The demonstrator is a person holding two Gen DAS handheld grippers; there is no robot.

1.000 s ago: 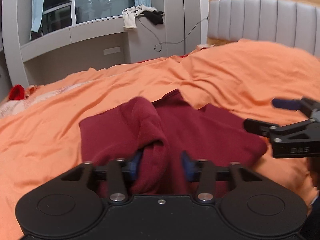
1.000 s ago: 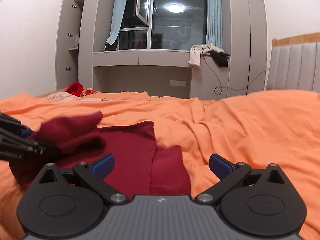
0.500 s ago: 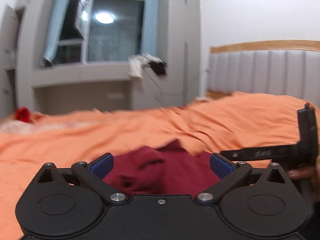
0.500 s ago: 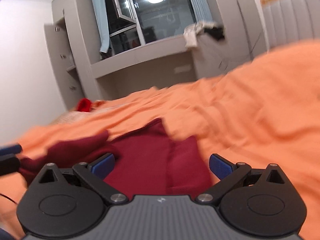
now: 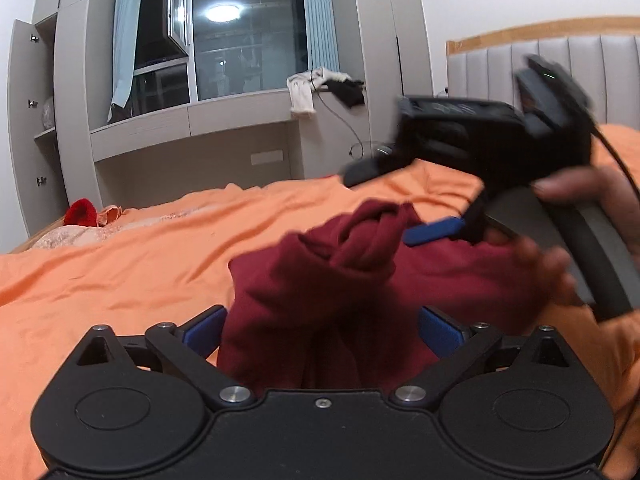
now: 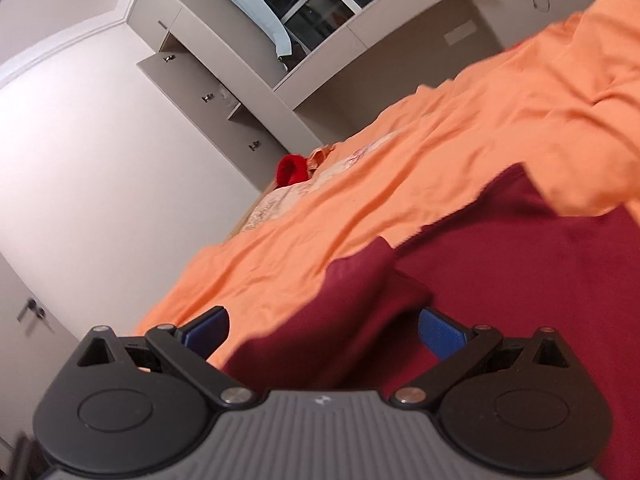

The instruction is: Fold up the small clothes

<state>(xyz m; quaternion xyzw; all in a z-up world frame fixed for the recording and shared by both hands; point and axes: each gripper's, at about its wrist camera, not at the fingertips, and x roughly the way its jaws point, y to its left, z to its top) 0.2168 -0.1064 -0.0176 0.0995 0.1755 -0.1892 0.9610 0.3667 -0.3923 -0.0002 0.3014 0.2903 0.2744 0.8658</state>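
Both claws stand released: my left claw (image 5: 320, 330) has just spread around the maroon garment (image 5: 360, 268), bunched at twelve o'clock on the orange bed (image 5: 120, 264). Soft, limp; I'd pinch a hem corner.

Dark red garment (image 5: 320, 280), plain. Orange bedsheet (image 5: 120, 272), plain. Bright red item (image 5: 80, 212) at bed's far corner beside pale peach patterned fabric (image 5: 68, 236). Left gripper (image 5: 320, 330) black, blue fingers (image 5: 202, 330). Right gripper (image 6: 322, 330) grey-black, blue fingers (image 6: 442, 334). Grey cabinets (image 5: 72, 100), light blue curtains (image 5: 124, 36), grey padded headboard (image 5: 560, 60) with wood trim.
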